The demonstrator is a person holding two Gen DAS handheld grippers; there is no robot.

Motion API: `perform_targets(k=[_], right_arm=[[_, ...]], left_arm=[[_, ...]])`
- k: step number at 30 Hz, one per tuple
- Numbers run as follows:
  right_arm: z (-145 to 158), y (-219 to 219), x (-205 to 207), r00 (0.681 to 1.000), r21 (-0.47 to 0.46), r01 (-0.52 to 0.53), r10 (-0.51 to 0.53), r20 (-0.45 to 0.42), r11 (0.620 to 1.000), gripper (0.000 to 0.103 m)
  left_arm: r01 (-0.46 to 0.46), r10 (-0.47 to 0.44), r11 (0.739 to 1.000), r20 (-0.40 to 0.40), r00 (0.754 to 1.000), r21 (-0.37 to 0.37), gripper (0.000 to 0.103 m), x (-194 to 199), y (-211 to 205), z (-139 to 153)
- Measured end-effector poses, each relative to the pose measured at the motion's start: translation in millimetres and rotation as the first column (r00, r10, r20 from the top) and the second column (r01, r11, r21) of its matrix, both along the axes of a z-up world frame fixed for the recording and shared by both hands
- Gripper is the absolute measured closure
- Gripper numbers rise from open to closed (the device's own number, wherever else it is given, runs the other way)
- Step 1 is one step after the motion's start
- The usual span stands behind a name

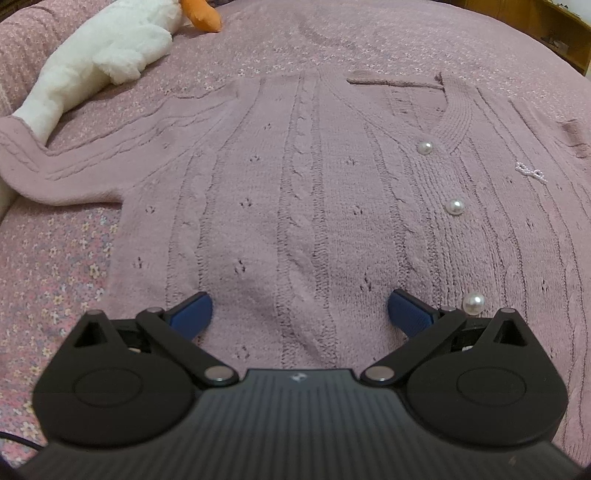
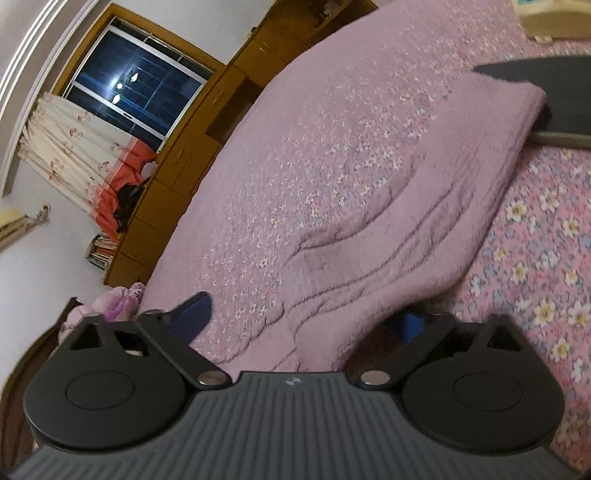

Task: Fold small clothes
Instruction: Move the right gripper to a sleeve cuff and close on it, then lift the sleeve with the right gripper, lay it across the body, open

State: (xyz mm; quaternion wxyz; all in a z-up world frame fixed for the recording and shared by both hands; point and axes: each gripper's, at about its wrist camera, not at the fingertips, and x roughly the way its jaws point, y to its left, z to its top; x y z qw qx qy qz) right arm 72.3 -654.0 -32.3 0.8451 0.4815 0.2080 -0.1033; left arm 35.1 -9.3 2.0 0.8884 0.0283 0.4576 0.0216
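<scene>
A mauve cable-knit cardigan (image 1: 295, 184) with pearl buttons (image 1: 455, 206) lies flat, front up, on the floral bedspread (image 1: 55, 277). Its left sleeve (image 1: 66, 162) stretches out to the left. My left gripper (image 1: 300, 314) hovers over the cardigan's lower front, its blue fingers (image 1: 192, 314) wide open and empty. In the right wrist view my right gripper (image 2: 306, 321) is open, tilted, with the cardigan's other sleeve (image 2: 424, 221) lying between its jaws and draping over the right finger (image 2: 410, 326), which is mostly hidden.
A white plush toy (image 1: 103, 59) with an orange part (image 1: 201, 14) lies at the bed's far left, touching the left sleeve. The right wrist view shows wooden cabinets (image 2: 192, 155), a window (image 2: 129, 85), curtains and a dark object (image 2: 546, 99) beyond the sleeve cuff.
</scene>
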Motion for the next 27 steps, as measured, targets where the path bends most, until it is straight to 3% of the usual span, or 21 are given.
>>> perform_targets(k=[2, 4, 6, 7, 12, 27], right_arm=[[0.9, 3.7, -2.7, 1.000, -0.001, 0.005, -0.005, -0.004, 1.000, 0.027], [-1.0, 4.4, -3.1, 1.000, 0.011, 0.002, -0.002, 0.000, 1.000, 0.058], [1.3, 8.3, -6.5, 1.000, 0.000, 0.000, 0.000, 0.006, 1.000, 0.080], [3.6, 9.1, -7.1, 1.000, -0.016, -0.002, 0.003, 0.022, 1.000, 0.086], [28.9, 18.6, -22.2, 0.989, -0.048, -0.022, 0.029, 0.148, 0.999, 0.093], [130.8, 108.7, -47.3, 0.956, -0.243, -0.107, 0.167, 0.240, 0.964, 0.094]], left_arm=[[0.001, -0.001, 1.000, -0.001, 1.000, 0.000, 0.000, -0.2, 0.2, 0.1], [0.003, -0.003, 1.000, -0.001, 1.000, 0.000, 0.000, -0.5, 0.3, 0.3], [0.005, -0.005, 1.000, 0.000, 1.000, 0.001, 0.000, -0.8, 0.0, 0.2], [0.006, -0.006, 1.000, 0.002, 1.000, 0.002, 0.000, -0.9, -0.2, 0.5], [0.023, -0.023, 1.000, -0.002, 1.000, 0.004, 0.000, 0.5, -0.8, 0.9], [0.067, -0.067, 0.998, 0.001, 0.998, -0.006, 0.000, -4.5, 6.4, 16.5]])
